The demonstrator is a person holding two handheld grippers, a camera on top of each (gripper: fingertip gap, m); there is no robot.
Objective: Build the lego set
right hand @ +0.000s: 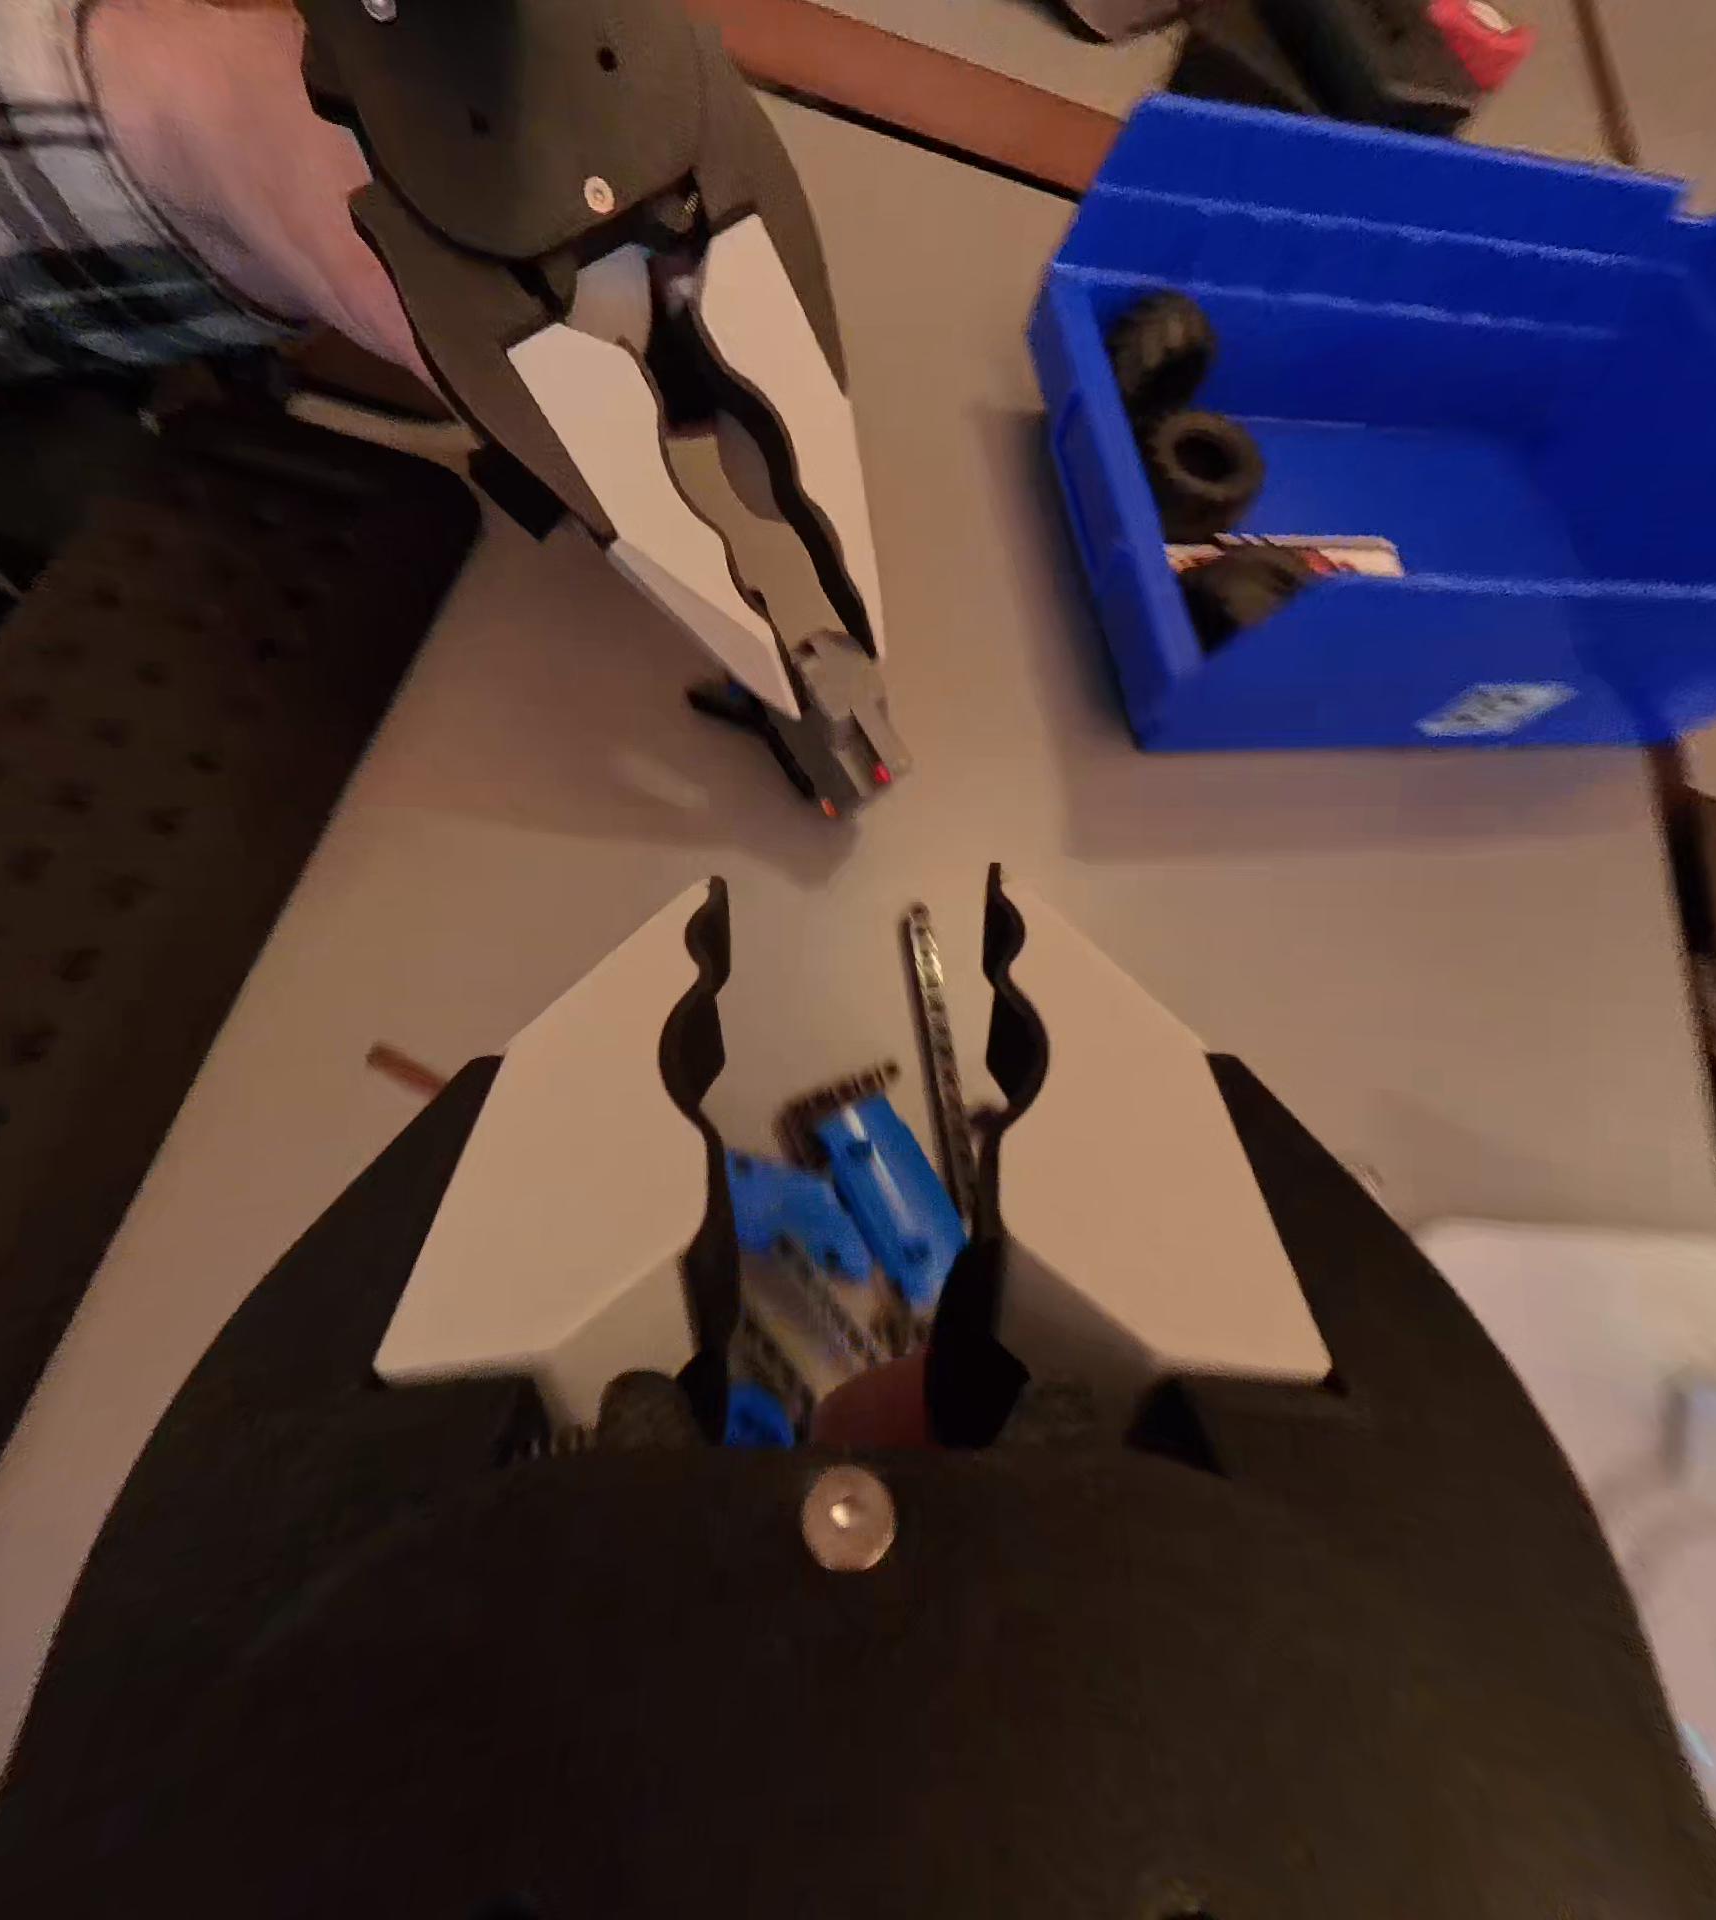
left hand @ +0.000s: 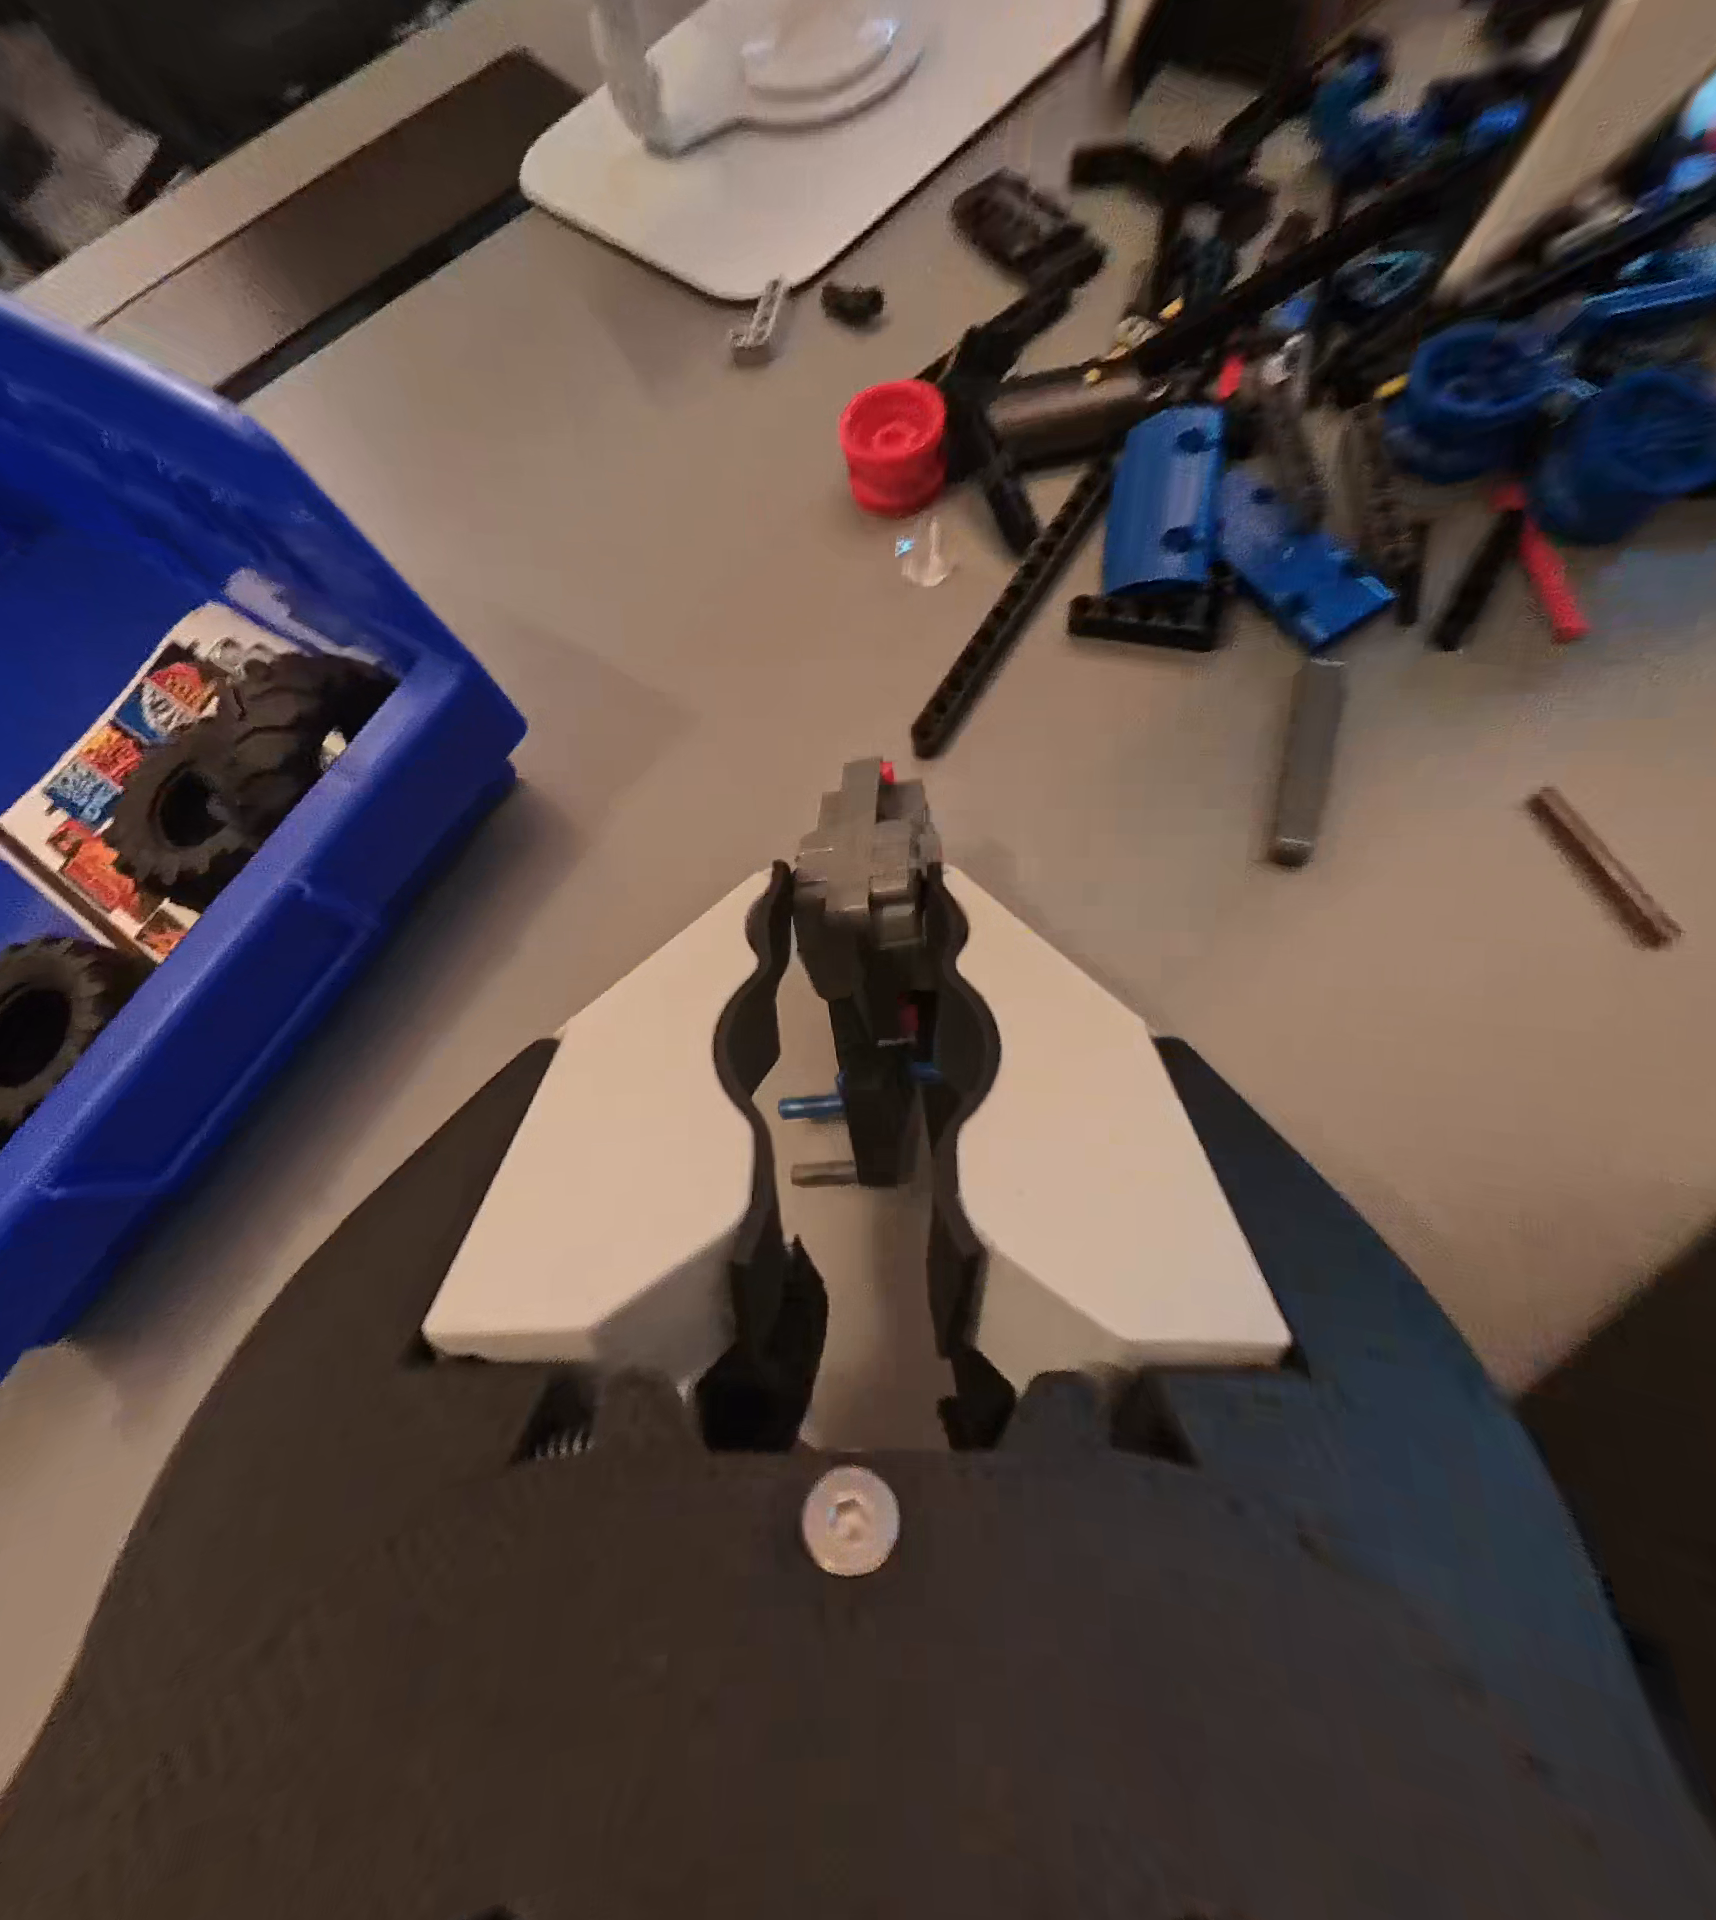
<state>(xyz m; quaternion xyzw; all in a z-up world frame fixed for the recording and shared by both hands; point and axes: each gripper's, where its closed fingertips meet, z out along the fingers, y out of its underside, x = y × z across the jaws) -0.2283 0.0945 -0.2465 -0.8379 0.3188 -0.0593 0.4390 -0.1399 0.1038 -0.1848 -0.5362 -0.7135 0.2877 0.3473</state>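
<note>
Grey table (left hand: pixel 625 540), blue bin (left hand: pixel 210 935), scattered pieces (left hand: pixel 1249 499)

White stand base (left hand: pixel 771 177) on the grey table (left hand: pixel 625 499)

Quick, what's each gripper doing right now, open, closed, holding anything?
Left gripper: closed on a small grey lego assembly.
Right gripper: open, holding nothing; loose blue lego pieces lie below on the table.

Tyres (left hand: pixel 179 790) in bin (left hand: pixel 334 935) at table's (left hand: pixel 625 582) left, loose parts (left hand: pixel 1249 499) at right.
</note>
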